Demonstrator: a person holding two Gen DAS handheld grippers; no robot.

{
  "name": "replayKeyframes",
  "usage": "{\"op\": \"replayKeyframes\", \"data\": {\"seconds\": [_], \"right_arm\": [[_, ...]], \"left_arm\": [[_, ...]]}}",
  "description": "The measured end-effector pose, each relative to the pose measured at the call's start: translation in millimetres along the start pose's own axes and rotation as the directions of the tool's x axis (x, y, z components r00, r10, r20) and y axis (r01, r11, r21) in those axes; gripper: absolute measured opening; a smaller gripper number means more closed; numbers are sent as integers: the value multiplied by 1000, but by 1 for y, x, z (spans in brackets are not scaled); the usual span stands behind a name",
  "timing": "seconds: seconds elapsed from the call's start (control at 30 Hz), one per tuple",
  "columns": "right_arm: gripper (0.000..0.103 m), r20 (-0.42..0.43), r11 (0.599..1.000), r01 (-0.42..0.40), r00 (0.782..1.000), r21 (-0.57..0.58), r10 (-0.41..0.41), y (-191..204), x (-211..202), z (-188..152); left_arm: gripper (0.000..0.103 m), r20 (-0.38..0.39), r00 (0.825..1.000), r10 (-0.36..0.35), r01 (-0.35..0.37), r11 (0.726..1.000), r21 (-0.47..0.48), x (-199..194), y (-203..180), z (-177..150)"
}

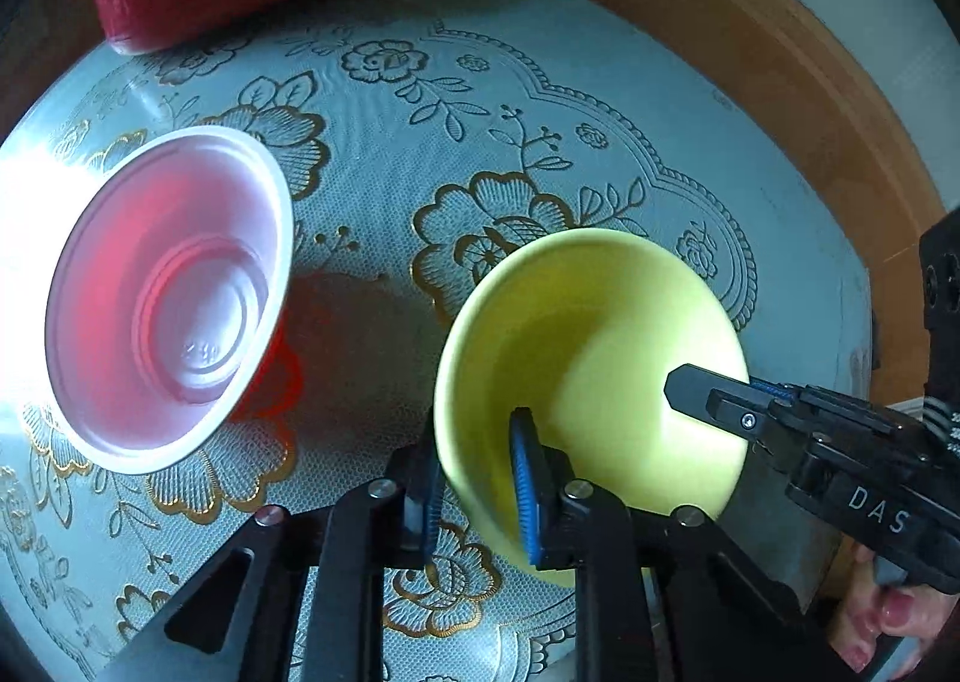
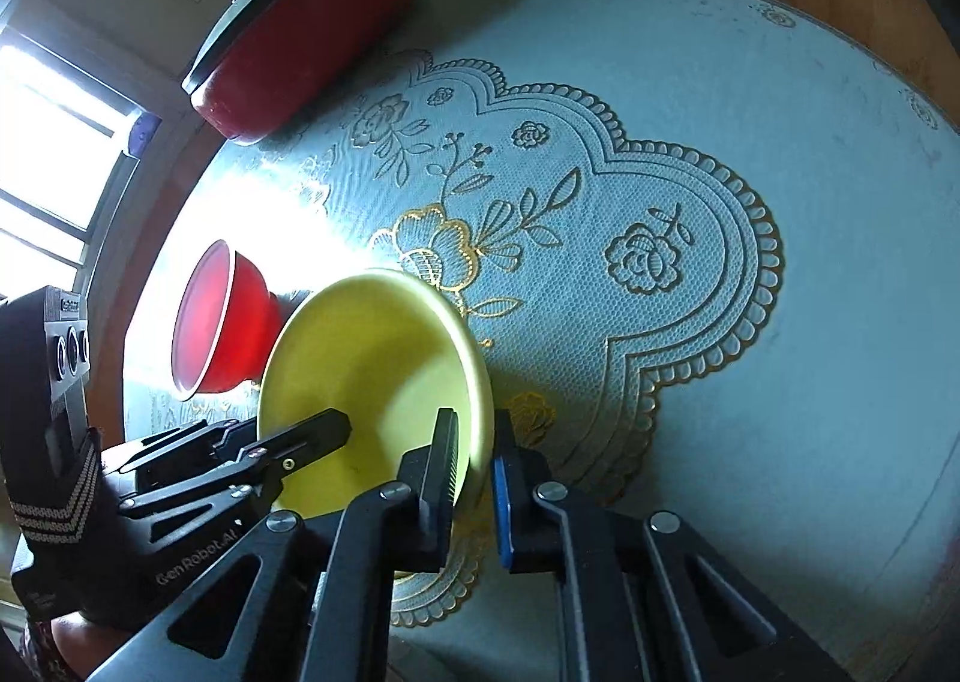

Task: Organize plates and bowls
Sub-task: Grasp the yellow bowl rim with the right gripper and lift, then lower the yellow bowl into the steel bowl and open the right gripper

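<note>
Left wrist view: the left tool (image 1: 474, 478) pinches the yellow bowl (image 1: 600, 334) rim at 6 o'clock; a red bowl (image 1: 168, 298) sits at 9 o'clock.

Right wrist view: the right tool (image 2: 477, 472) clamps the same bowl's (image 2: 372, 358) rim on the bench (image 2: 780, 82).

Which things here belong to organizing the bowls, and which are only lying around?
Part of the job:
- yellow bowl, clamped at its rim by the left tool and the right tool
- red bowl

Lying about:
- red lidded pot
- patterned table cover
</note>
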State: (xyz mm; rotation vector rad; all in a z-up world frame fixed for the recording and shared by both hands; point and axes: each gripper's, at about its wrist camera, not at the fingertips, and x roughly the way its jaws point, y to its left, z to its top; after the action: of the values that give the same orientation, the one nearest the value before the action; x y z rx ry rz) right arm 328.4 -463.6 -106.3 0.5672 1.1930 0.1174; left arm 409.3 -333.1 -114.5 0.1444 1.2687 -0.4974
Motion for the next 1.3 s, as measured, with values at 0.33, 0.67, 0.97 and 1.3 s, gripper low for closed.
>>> {"op": "replayKeyframes", "data": {"seconds": [0.33,0.67,0.97,1.3], "right_arm": [[8,27,1000,16,1000,-3,-16,2,-9,-3],[8,60,999,24,998,-20,-23,7,-24,0],[8,107,998,18,994,-54,-12,24,-56,-2],[8,151,997,3,989,-72,8,44,-92,-23]], "left_arm": [[15,45,999,15,-16,1000,18,-15,-6,-3],[15,88,996,10,-12,1000,29,-40,-7,-1],[15,149,989,3,-7,1000,26,-72,-9,-5],[15,202,979,-19,14,999,29,-113,-13,-29]]}}
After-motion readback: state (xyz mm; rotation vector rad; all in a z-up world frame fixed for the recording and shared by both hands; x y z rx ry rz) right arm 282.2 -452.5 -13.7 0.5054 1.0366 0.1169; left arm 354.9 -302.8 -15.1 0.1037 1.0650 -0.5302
